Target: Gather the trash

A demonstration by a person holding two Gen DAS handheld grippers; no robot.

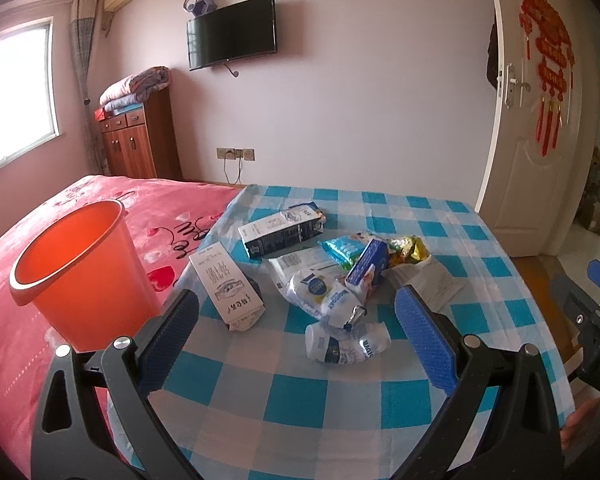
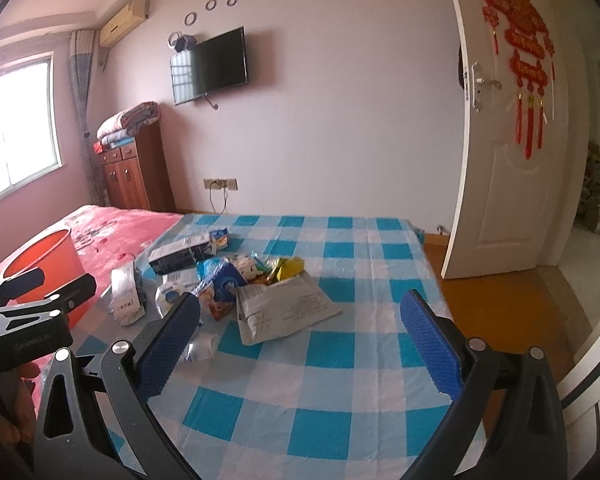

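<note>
**Light, crinkly litter: pinch it where it is stiff**

Your left gripper [image 1: 296,332] and right gripper [image 2: 300,336] both stand wide open and hold nothing, poised above the checked tablecloth [image 1: 308,396]. The trash lies heaped in the middle of that cloth; the orange bucket [image 1: 80,264] stands on the pink bedspread [image 1: 16,340] just beside the cloth's left edge, apparently empty as far as its inside shows.

Nearest your left gripper is a crushed clear plastic bottle [image 1: 346,347], likely very light, springy and slick; I'd take it across the flattened body, not the rounded end. Just behind it a soft white pouch [image 1: 324,298] will sag, so pinch it mid-body. The white carton [image 1: 228,288] and the dark carton [image 1: 280,232] are stiff cardboard with flat faces, probably empty and easy to grip across the narrow sides. The small blue box [image 1: 368,266] leans on the heap. The gold foil wrapper [image 1: 406,249] and the paper sheet [image 2: 284,306] are thin and floppy; the sheet lies flat, so catch its raised, curled edge.
</note>
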